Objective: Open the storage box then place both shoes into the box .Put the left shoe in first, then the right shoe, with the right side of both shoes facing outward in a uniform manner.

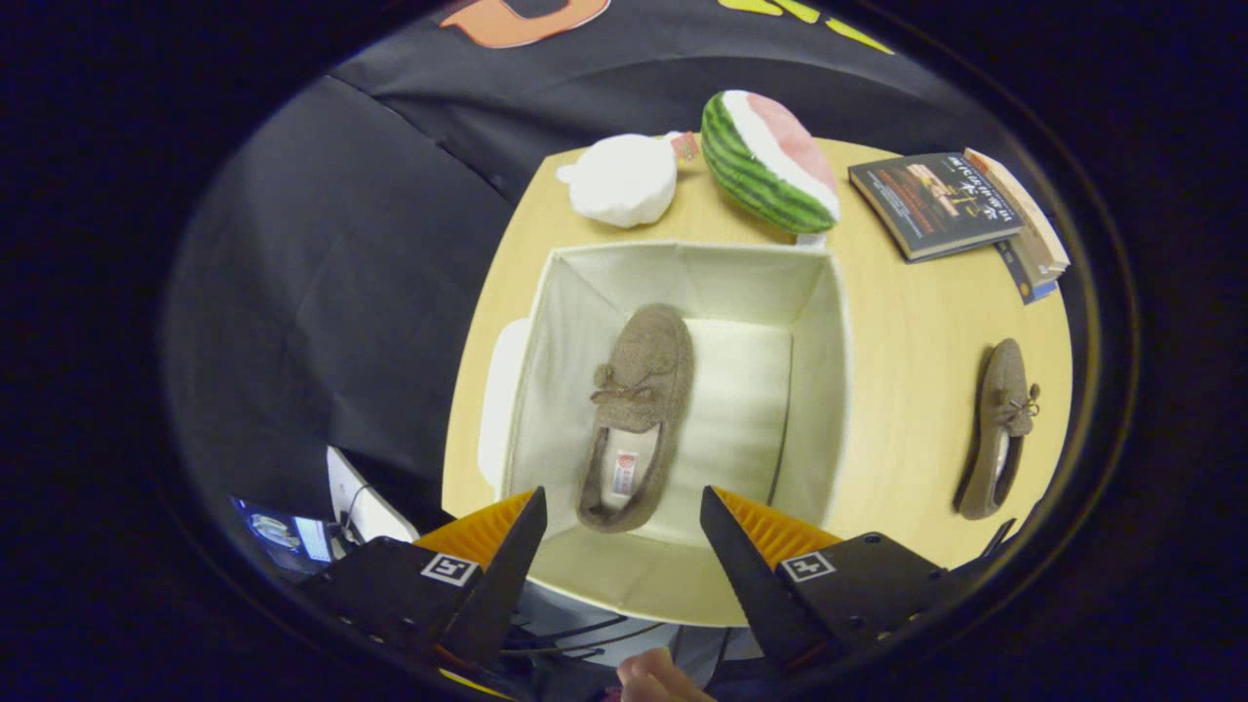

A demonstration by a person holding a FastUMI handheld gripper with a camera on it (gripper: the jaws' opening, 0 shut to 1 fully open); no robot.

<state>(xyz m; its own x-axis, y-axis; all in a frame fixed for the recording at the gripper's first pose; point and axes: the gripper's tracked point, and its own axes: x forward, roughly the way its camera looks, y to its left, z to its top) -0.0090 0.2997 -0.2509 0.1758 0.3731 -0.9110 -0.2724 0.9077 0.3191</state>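
Fingers [526, 546] spread wide, empty, above the open cream fabric storage box [824, 390]; one brown felt slipper [634, 414] lies inside just ahead, the other brown slipper [999, 429] on the round wooden table [907, 322] beside it.

Desk [907, 322]: pale wood.
Middle: open storage box [829, 390].
Far edge: white plush [624, 180], watermelon toy [770, 161].
Far right corner: books [951, 205].
Right edge: brown shoe [996, 429].

1. A staged recording booth: black cloth wall [322, 292] hangs close behind a round wooden table [916, 390].
2. Household props ring an open fabric storage box [824, 390]: beyond it a watermelon plush [770, 161] and a white plush [624, 180], to its right stacked books [951, 205].
3. Below the table's edge, left of the box, a lit screen [283, 536] and cables [575, 634] show.
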